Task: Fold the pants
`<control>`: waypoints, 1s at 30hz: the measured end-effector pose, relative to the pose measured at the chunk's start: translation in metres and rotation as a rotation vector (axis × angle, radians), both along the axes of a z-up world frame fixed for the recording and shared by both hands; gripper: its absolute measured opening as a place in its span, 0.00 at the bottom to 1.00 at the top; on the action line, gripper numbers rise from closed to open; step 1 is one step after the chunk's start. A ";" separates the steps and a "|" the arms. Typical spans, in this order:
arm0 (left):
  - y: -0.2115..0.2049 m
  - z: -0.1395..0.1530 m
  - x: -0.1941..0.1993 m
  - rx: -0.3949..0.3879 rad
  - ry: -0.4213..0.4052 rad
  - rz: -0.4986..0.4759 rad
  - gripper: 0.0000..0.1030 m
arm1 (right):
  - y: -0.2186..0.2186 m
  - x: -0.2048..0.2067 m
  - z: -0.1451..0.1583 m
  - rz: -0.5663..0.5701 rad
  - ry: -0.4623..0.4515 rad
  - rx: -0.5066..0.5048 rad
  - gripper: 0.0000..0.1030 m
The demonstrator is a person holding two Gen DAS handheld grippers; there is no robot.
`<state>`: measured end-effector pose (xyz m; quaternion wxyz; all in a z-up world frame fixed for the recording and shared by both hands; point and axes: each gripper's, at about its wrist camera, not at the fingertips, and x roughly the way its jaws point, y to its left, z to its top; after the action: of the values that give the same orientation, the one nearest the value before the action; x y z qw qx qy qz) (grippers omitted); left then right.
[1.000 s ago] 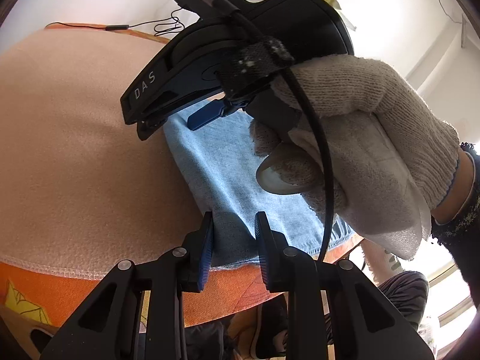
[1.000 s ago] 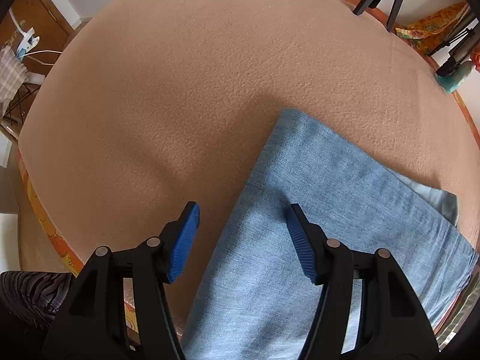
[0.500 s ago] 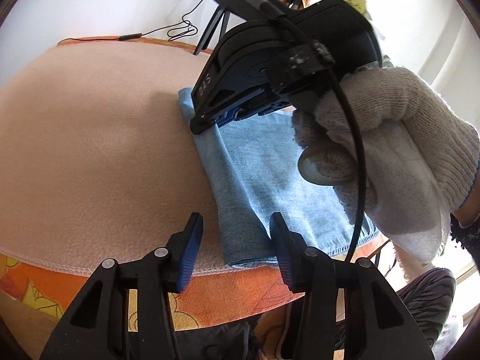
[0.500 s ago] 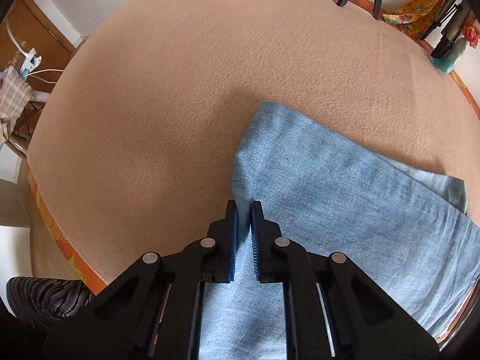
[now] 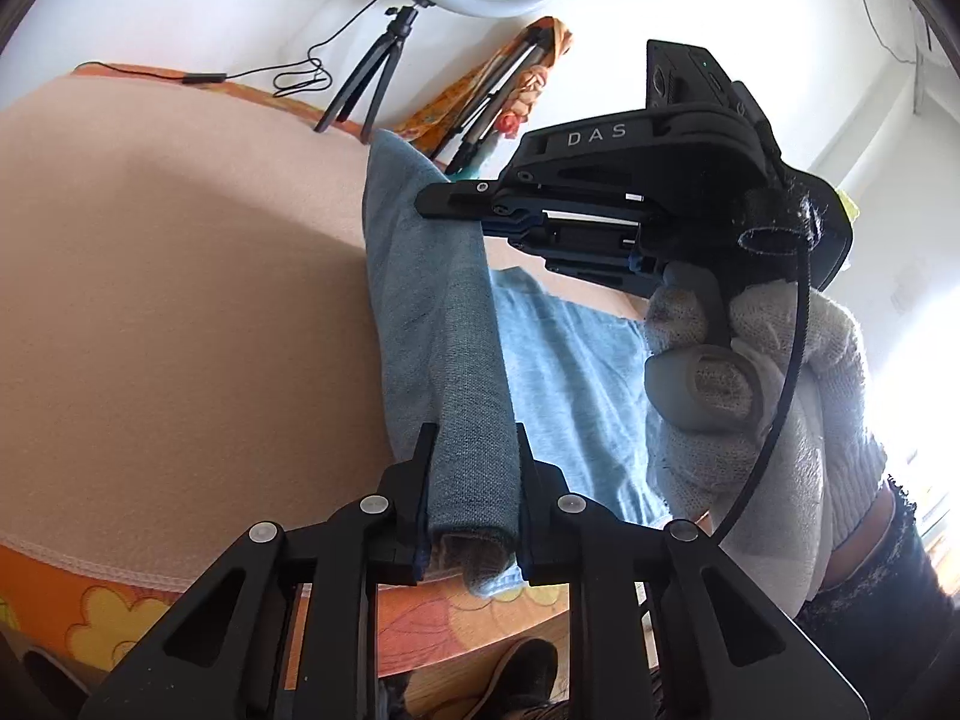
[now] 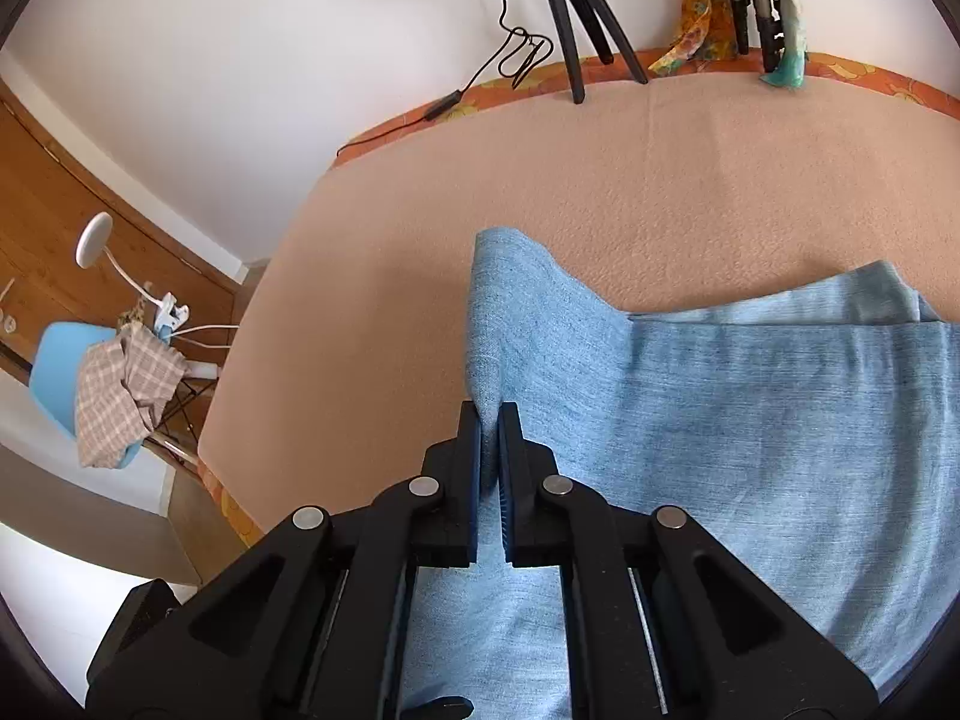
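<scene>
My left gripper (image 5: 471,498) has just been closing, and its two fingers now pinch a thick bunched fold of the light blue pants (image 5: 432,324), the cloth filling the narrow gap between the pads. My right gripper (image 6: 490,438) is clamped tight on the same long edge of the pants (image 6: 750,420), farther from the near edge of the peach blanket (image 5: 180,300) than my left one; its fingers are all but touching, with only a thin ridge of denim caught between them. From my left wrist I see the right gripper (image 5: 432,204) from the side, held in my white knit glove (image 5: 750,408), its tips buried in the raised fold.

Between my two grips the pinched edge stands up off the blanket as a ridge. The rest of the pants lies flat on the blanket (image 6: 600,180) to the right of that ridge, spreading toward the blanket's right side, with a second layer (image 6: 840,300) showing past the far edge of the top one. To the left of the ridge the blanket is bare. The end of the fold in my left gripper hangs just over the blanket's near hem, above the orange flowered cloth (image 5: 120,606) under it. Beyond the blanket's far side a tripod (image 6: 576,6) stands against the white wall
</scene>
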<state>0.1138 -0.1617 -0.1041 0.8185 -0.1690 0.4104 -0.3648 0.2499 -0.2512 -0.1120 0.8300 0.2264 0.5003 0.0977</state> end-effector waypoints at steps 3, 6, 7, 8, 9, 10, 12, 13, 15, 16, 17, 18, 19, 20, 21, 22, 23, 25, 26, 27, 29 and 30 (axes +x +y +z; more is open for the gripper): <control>-0.019 0.018 -0.006 -0.016 -0.050 -0.033 0.16 | -0.019 -0.015 0.018 -0.024 -0.060 0.021 0.06; -0.041 0.033 -0.014 -0.019 -0.093 -0.078 0.16 | -0.042 -0.035 0.035 -0.056 -0.109 0.038 0.05; -0.050 0.037 -0.016 -0.021 -0.101 -0.093 0.16 | -0.050 -0.037 0.039 -0.068 -0.121 0.049 0.05; -0.059 0.040 -0.018 -0.023 -0.106 -0.106 0.16 | -0.058 -0.042 0.041 -0.080 -0.132 0.058 0.05; -0.067 0.043 -0.019 -0.027 -0.110 -0.120 0.16 | -0.066 -0.046 0.044 -0.093 -0.140 0.064 0.05; -0.075 0.045 -0.017 -0.028 -0.114 -0.133 0.16 | -0.072 -0.051 0.047 -0.107 -0.148 0.070 0.05; -0.092 0.047 -0.009 -0.029 -0.129 -0.157 0.16 | -0.090 -0.058 0.051 -0.128 -0.160 0.078 0.05; -0.099 0.050 -0.010 -0.029 -0.136 -0.169 0.15 | -0.098 -0.062 0.054 -0.138 -0.166 0.078 0.05; -0.115 0.053 -0.010 -0.033 -0.143 -0.193 0.15 | -0.117 -0.070 0.057 -0.161 -0.178 0.085 0.05; -0.121 0.055 -0.012 -0.035 -0.145 -0.206 0.15 | -0.125 -0.073 0.058 -0.173 -0.185 0.091 0.05; -0.129 0.057 -0.012 -0.036 -0.148 -0.220 0.15 | -0.135 -0.077 0.060 -0.186 -0.192 0.097 0.05; -0.138 0.057 -0.008 -0.036 -0.151 -0.233 0.15 | -0.143 -0.081 0.061 -0.199 -0.198 0.104 0.05; -0.146 0.059 -0.008 -0.036 -0.153 -0.247 0.15 | -0.151 -0.085 0.062 -0.212 -0.205 0.109 0.05; -0.153 0.059 -0.009 -0.037 -0.156 -0.260 0.15 | -0.158 -0.088 0.064 -0.225 -0.210 0.110 0.05; -0.161 0.059 -0.007 -0.037 -0.158 -0.274 0.15 | -0.166 -0.092 0.065 -0.236 -0.216 0.111 0.05; -0.168 0.059 -0.008 -0.038 -0.160 -0.288 0.15 | -0.175 -0.096 0.066 -0.248 -0.220 0.110 0.05; -0.176 0.059 -0.007 -0.037 -0.161 -0.303 0.15 | -0.183 -0.100 0.067 -0.260 -0.224 0.108 0.05; -0.192 0.058 -0.009 -0.037 -0.165 -0.334 0.15 | -0.200 -0.110 0.069 -0.289 -0.230 0.109 0.05; -0.200 0.057 -0.010 -0.036 -0.164 -0.350 0.15 | -0.209 -0.115 0.068 -0.306 -0.232 0.110 0.05; -0.208 0.056 -0.011 -0.034 -0.164 -0.365 0.15 | -0.219 -0.121 0.067 -0.322 -0.233 0.111 0.05; -0.225 0.051 -0.010 -0.029 -0.161 -0.395 0.15 | -0.237 -0.132 0.063 -0.356 -0.230 0.109 0.05; -0.234 0.049 -0.009 -0.026 -0.159 -0.410 0.15 | -0.246 -0.137 0.061 -0.372 -0.227 0.111 0.05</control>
<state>0.1048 -0.3960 -0.0549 0.7547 -0.0631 0.3655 -0.5412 0.1126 -0.4972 -0.0507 0.8710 0.3478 0.3469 -0.0049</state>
